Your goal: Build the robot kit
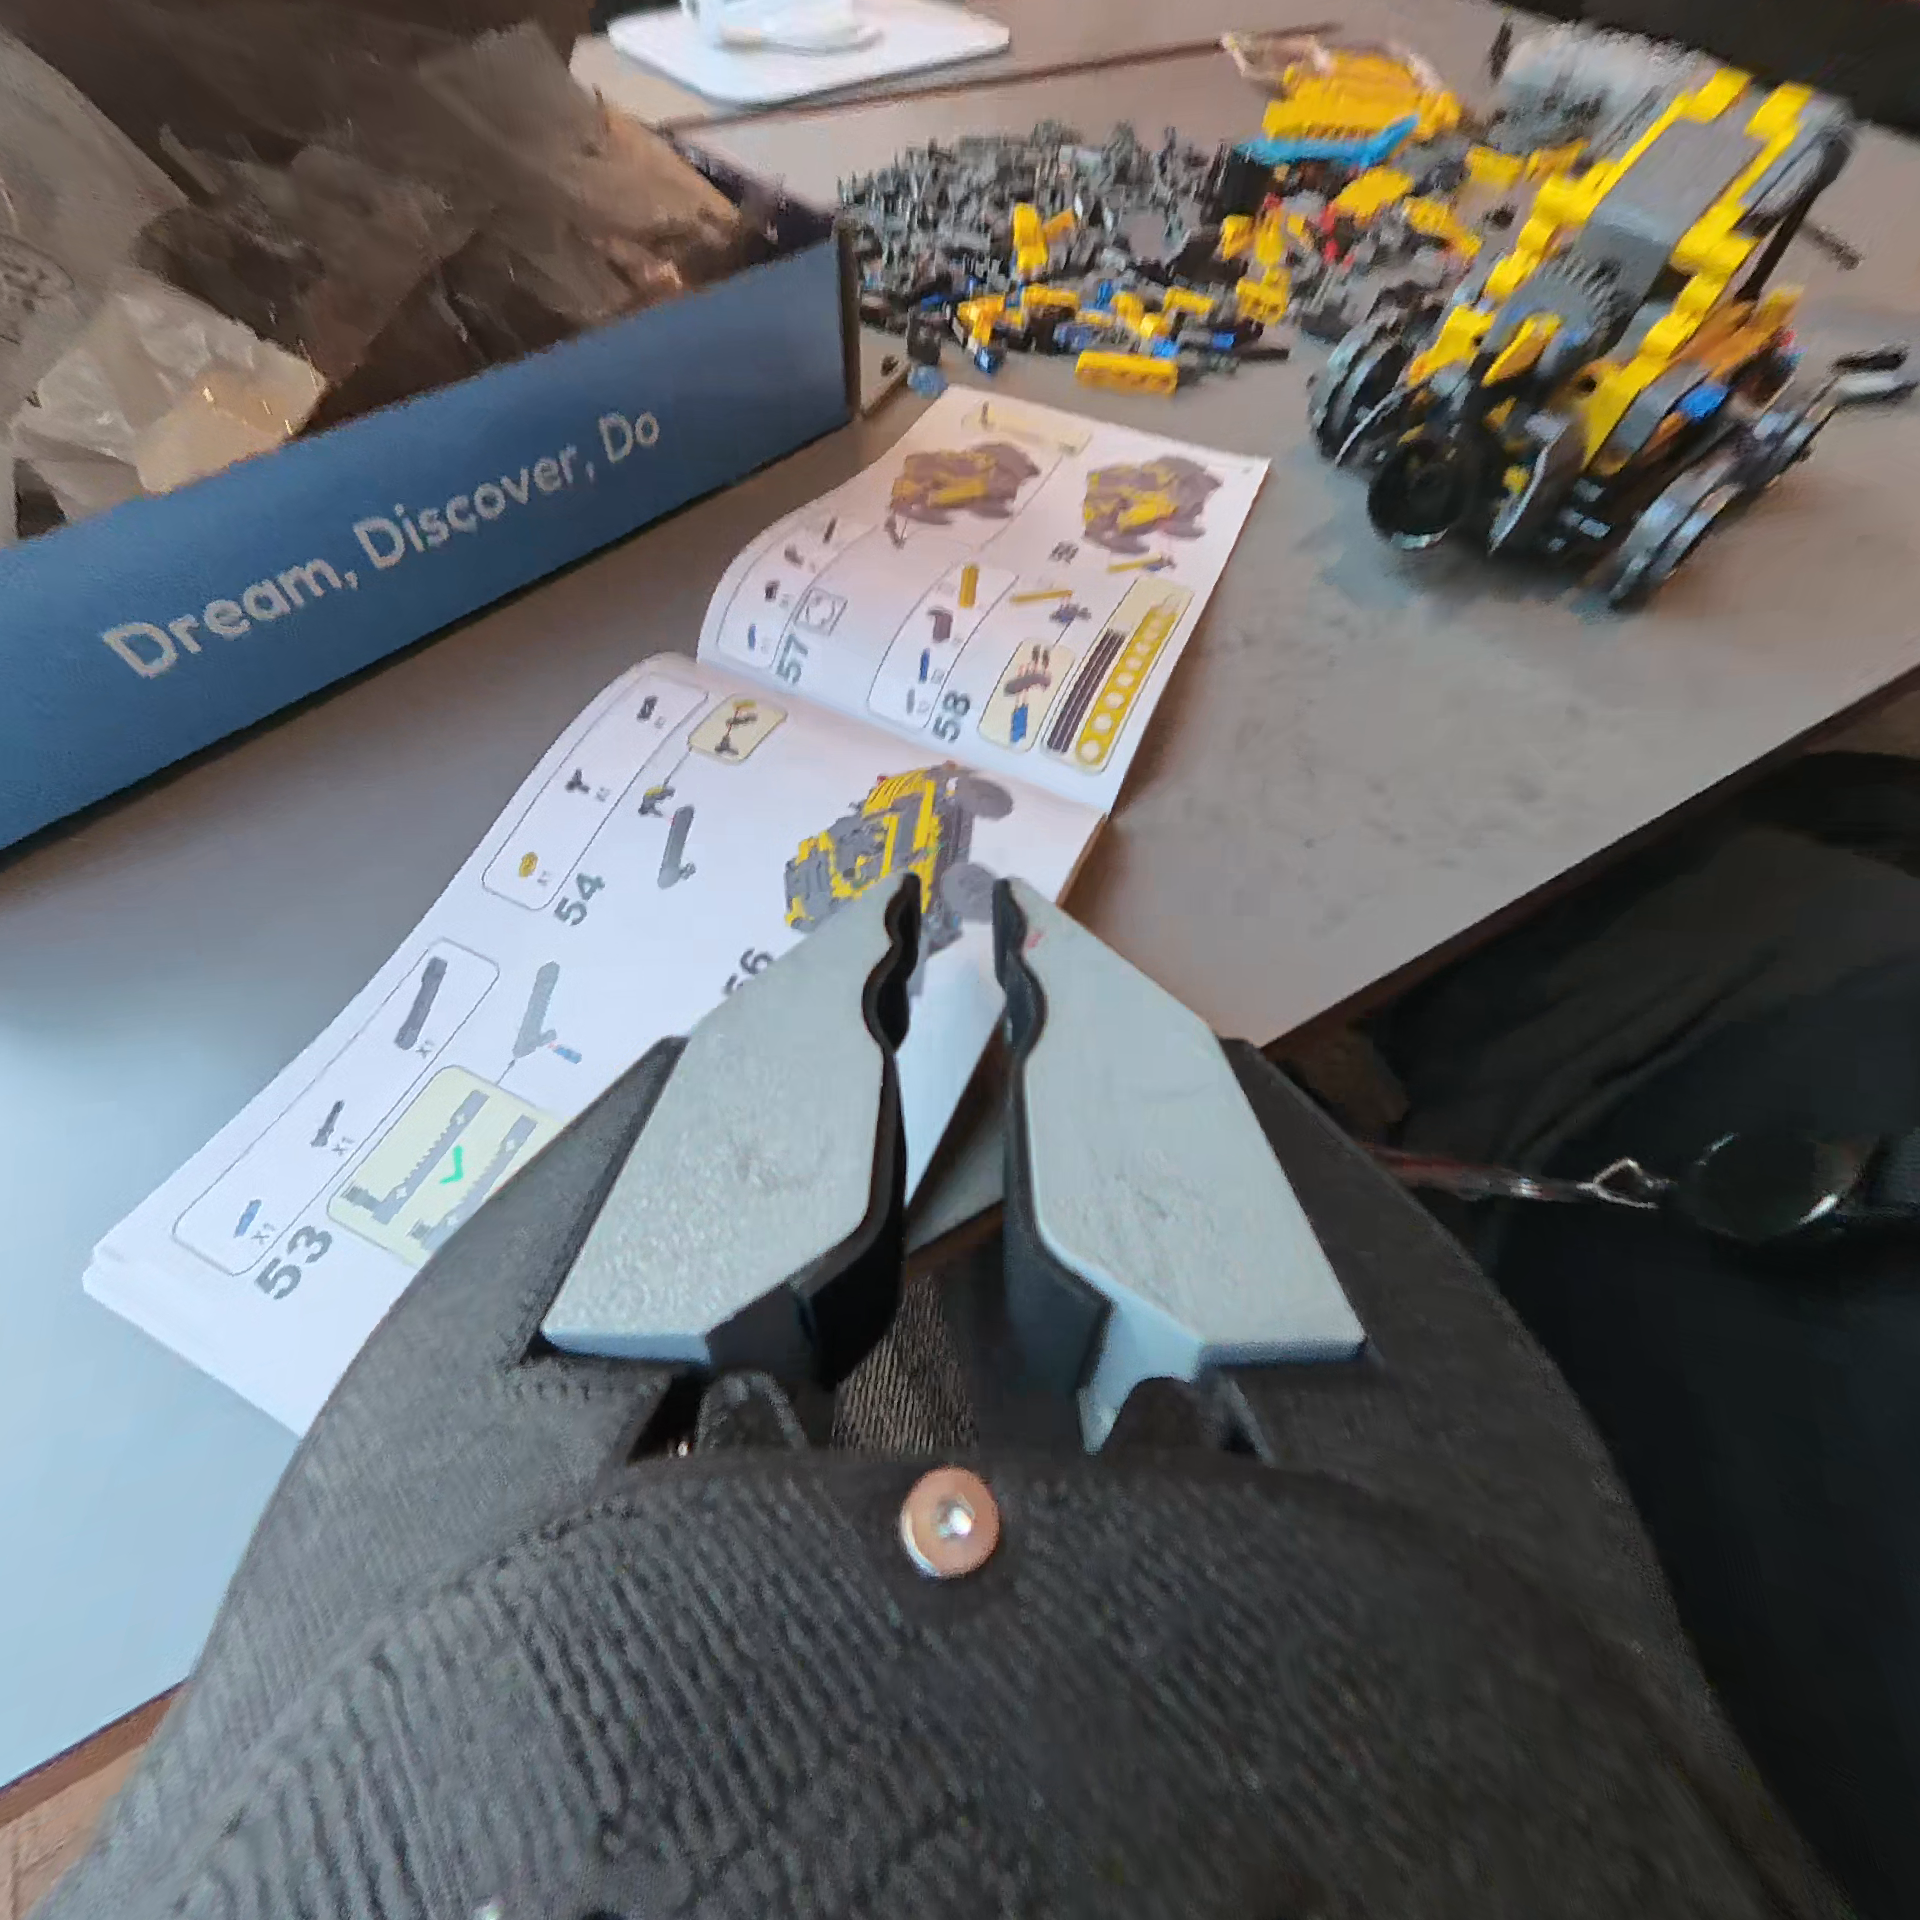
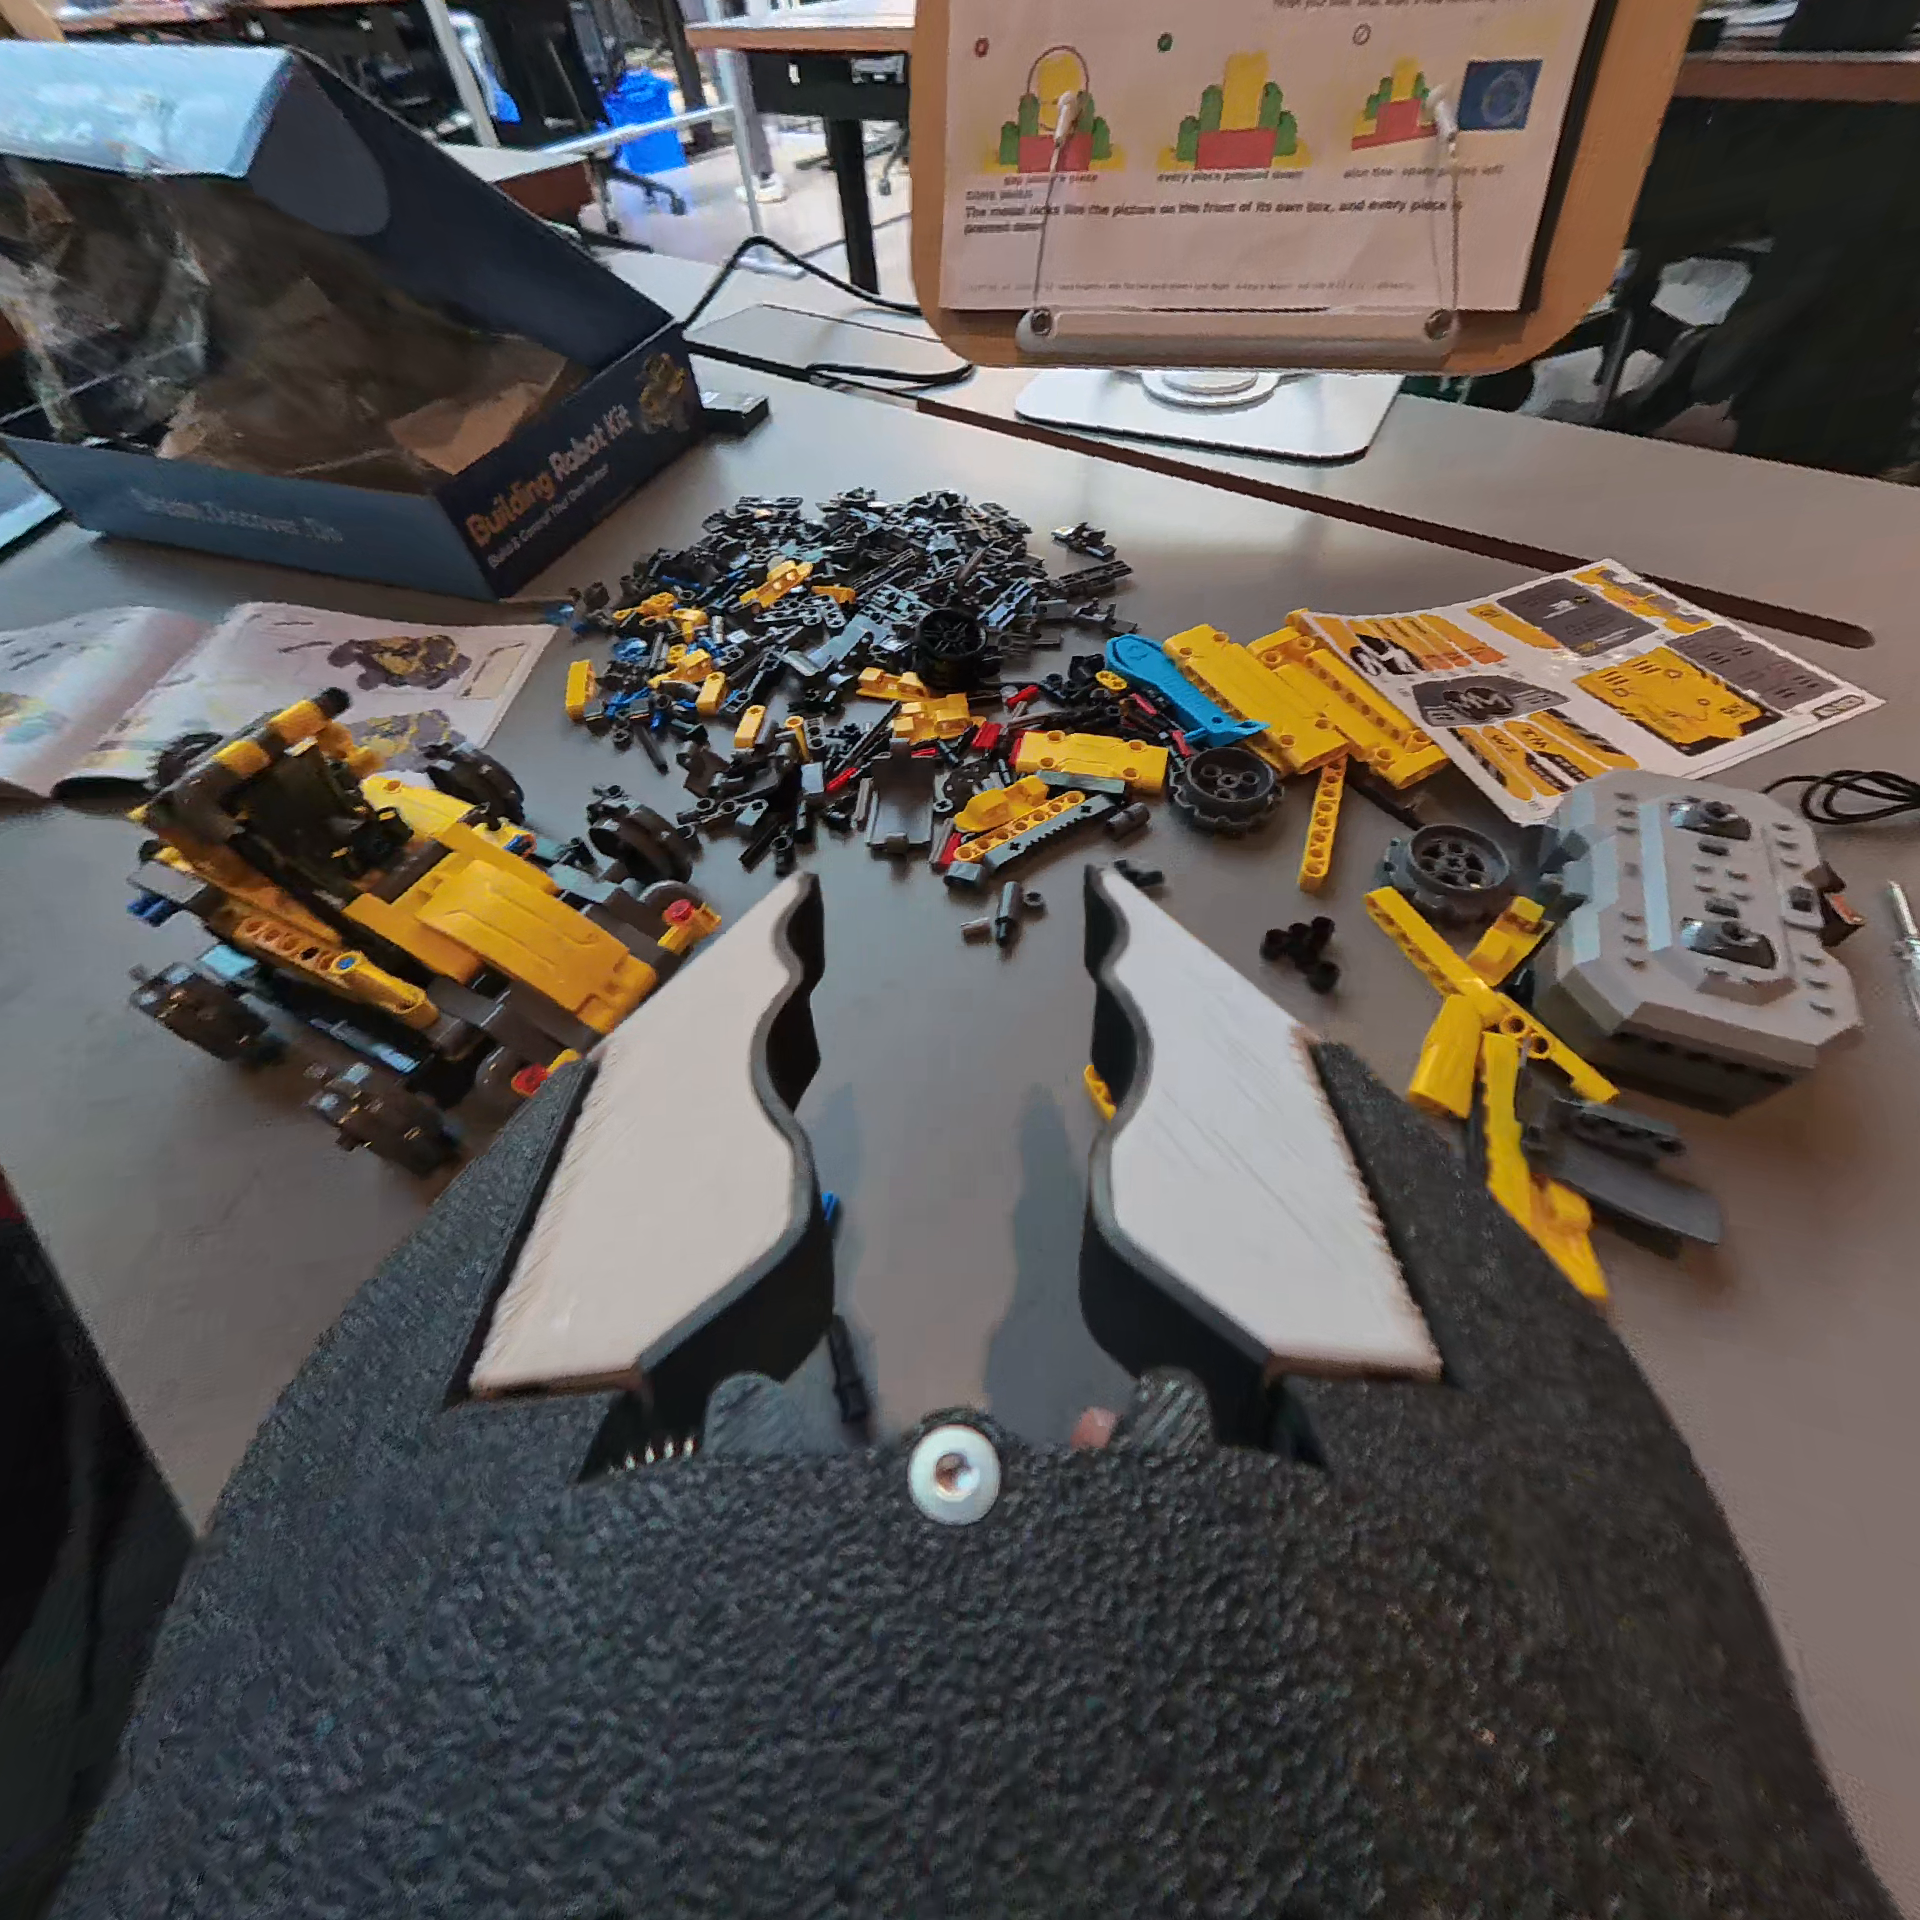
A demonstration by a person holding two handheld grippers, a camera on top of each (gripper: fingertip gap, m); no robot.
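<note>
The left gripper (image 1: 956,899), jaws nearly together and empty, hovers over the open booklet (image 1: 665,935), while the right gripper (image 2: 951,894), jaws apart, hangs above bare table (image 2: 208,1278) between the yellow-and-grey model (image 2: 384,914) (seemingly half built) and the loose parts (image 2: 883,675).

Bare table (image 2: 935,1091) between model (image 2: 384,914) and parts pile (image 2: 883,675) (dense).
</note>
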